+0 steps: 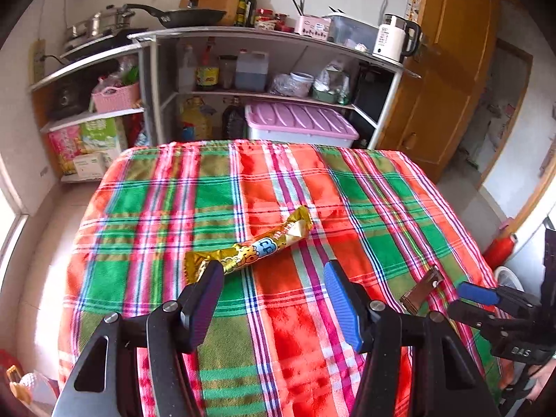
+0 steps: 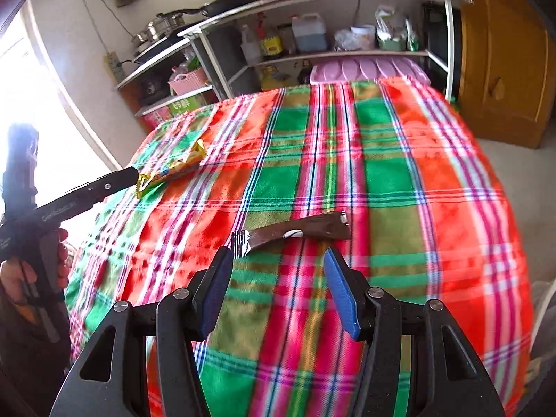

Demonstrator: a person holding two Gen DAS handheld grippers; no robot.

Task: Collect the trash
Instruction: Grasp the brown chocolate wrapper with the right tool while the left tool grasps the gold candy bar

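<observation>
A gold snack wrapper [image 1: 250, 248] lies flat on the plaid tablecloth [image 1: 166, 194]. My left gripper [image 1: 274, 267] is open just in front of it, its left fingertip at the wrapper's near end. The wrapper also shows in the right wrist view [image 2: 173, 170], with the left gripper's finger [image 2: 114, 180] beside it. A brown wrapper [image 2: 295, 231] lies flat on the cloth [image 2: 417, 180]. My right gripper [image 2: 278, 255] is open and empty just short of it. In the left wrist view the brown wrapper [image 1: 422, 288] sits at the right, next to the right gripper [image 1: 467, 297].
Metal kitchen shelves [image 1: 264, 34] with bottles, a pan [image 1: 194, 15], a kettle [image 1: 394, 38] and a pink-lidded box [image 1: 299, 125] stand behind the table. A wooden cabinet [image 1: 448, 69] is at the right. A window is at the left.
</observation>
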